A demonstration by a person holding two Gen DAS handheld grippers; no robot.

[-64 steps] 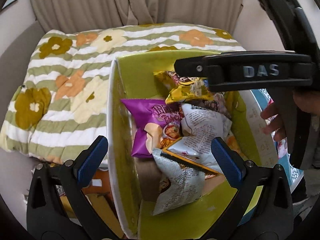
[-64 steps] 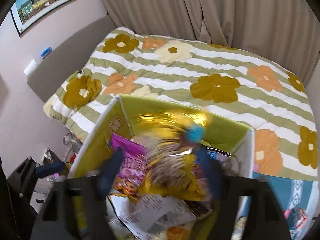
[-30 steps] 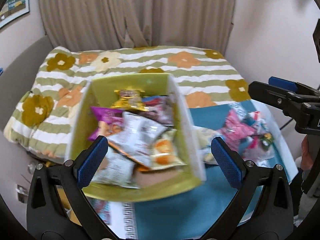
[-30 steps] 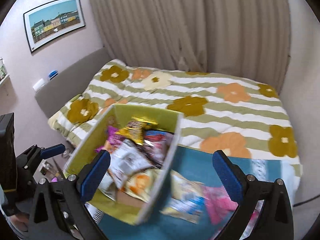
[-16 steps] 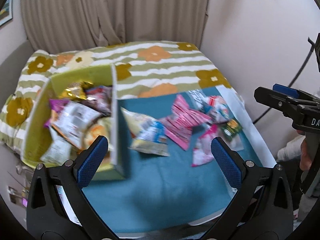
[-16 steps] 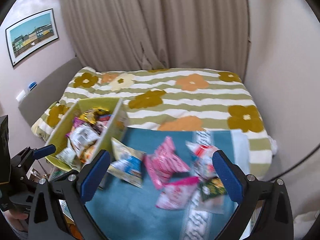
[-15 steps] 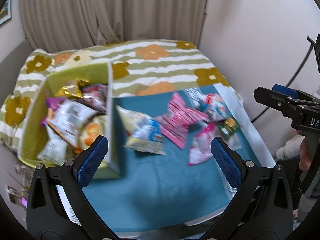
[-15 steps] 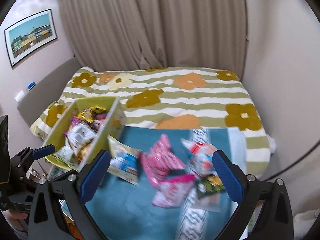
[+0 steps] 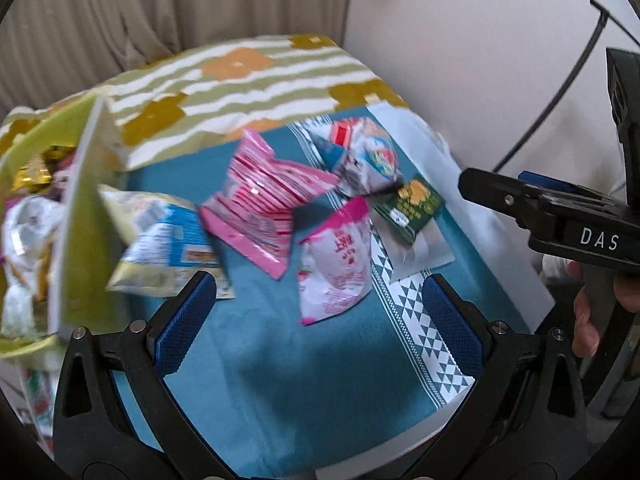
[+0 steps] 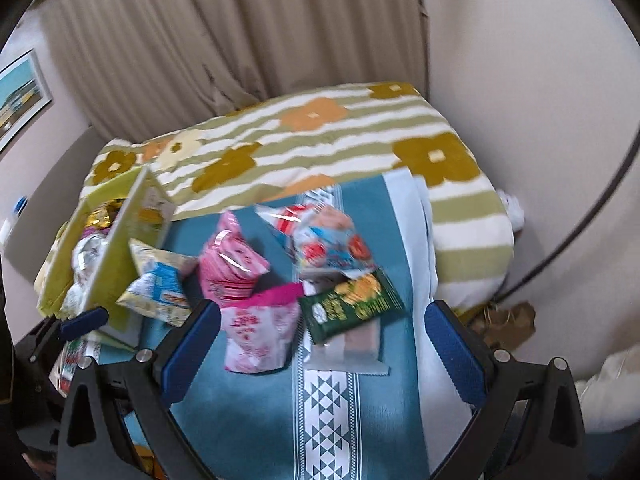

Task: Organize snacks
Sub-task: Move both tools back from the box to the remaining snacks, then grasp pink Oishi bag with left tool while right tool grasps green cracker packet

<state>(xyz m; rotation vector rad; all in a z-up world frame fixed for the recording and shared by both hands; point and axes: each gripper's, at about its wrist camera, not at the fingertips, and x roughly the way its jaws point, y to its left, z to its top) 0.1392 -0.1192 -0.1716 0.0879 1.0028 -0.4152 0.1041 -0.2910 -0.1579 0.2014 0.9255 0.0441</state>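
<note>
Left gripper: we hold the left gripper [image 9: 318,316] above the near part of the teal cloth [image 9: 312,380], its blue pads spread wide with nothing between them.
Right gripper: the right gripper [image 10: 322,338] hangs over the same cloth, jaws released and empty; from the left wrist view we see it side-on at the right edge.
Box: the yellow-green box [image 9: 78,216] stands at the left end of the cloth, with several snack bags already inside it.
Loose snacks: we count about six bags lying on the cloth to the right of the box.
Nearest the box: a pale yellow and blue bag [image 9: 164,240] lies against the box wall.
Middle: a striped pink bag [image 9: 266,196] sits beside it, and a pink-and-white bag [image 10: 258,332] lies nearer to us.
Far side: a white, red and blue bag [image 10: 326,242] lies at the far end of the patterned band.
Right side: a dark green bag [image 10: 352,304] overlaps a silver packet [image 10: 352,350].
Bedding: a striped floral quilt [image 10: 320,136] lies beyond the cloth.
</note>
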